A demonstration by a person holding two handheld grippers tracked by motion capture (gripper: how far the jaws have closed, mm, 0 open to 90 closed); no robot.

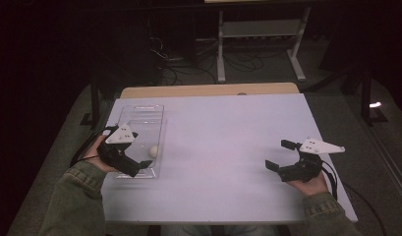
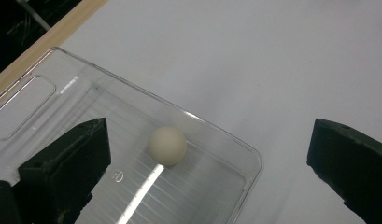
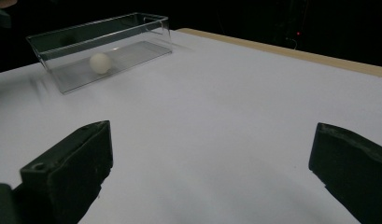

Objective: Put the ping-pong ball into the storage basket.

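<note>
Your 2 grippers, left [image 1: 142,168] and right [image 1: 278,155], gape wide and empty over the white table [image 1: 228,132], the ball [image 1: 153,150] inside the clear box [image 1: 139,115] at its left, dark room beyond.

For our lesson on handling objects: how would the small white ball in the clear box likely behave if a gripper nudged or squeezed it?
The ball looks smooth and round, so a nudge would probably send it rolling until a wall of the clear box stops it. Its sheen suggests it may slip out from between flat jaws. It seems light, perhaps hollow, though that is a guess from its looks.
</note>
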